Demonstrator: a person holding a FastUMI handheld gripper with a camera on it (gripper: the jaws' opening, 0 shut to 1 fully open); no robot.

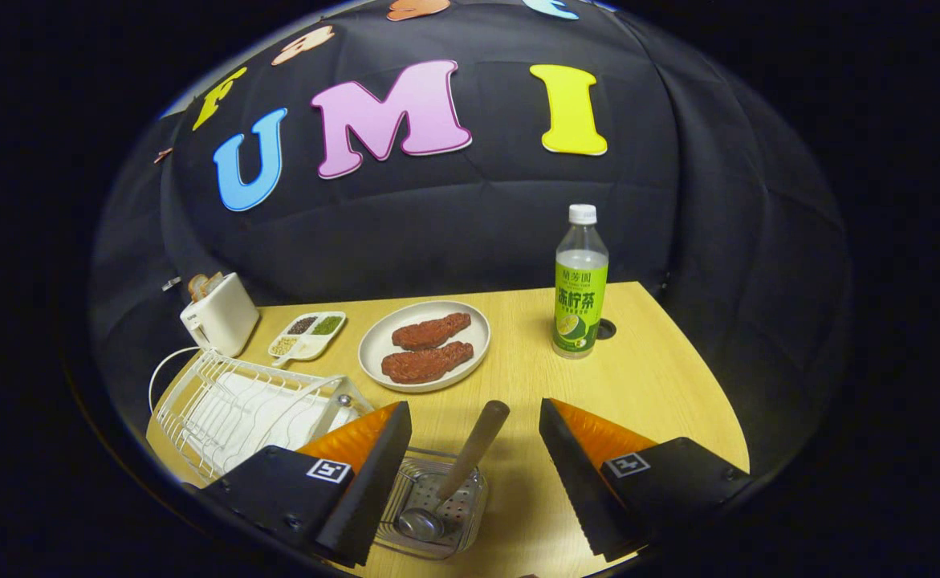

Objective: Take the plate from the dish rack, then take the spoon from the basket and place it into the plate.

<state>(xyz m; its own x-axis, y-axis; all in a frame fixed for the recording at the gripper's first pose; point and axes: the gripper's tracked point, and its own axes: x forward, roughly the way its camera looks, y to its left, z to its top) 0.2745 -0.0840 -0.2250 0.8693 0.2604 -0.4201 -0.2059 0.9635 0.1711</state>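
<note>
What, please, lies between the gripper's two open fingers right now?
In the gripper view, the wooden-handled metal spoon leans in the clear perforated basket between the open gripper's fingers; neither finger touches it.

Open lane between the fingers, clutter to the left

Gripper [474,482] fingers spread wide; spoon [457,474] stands in the basket [470,522] between them, handle untouched. Bare table [646,377] ahead right, bottle [580,281] beyond. Plate [373,345] with two steaks ahead; dish rack [221,405], toaster [221,321], divided tray [307,335] crowd left.
</note>
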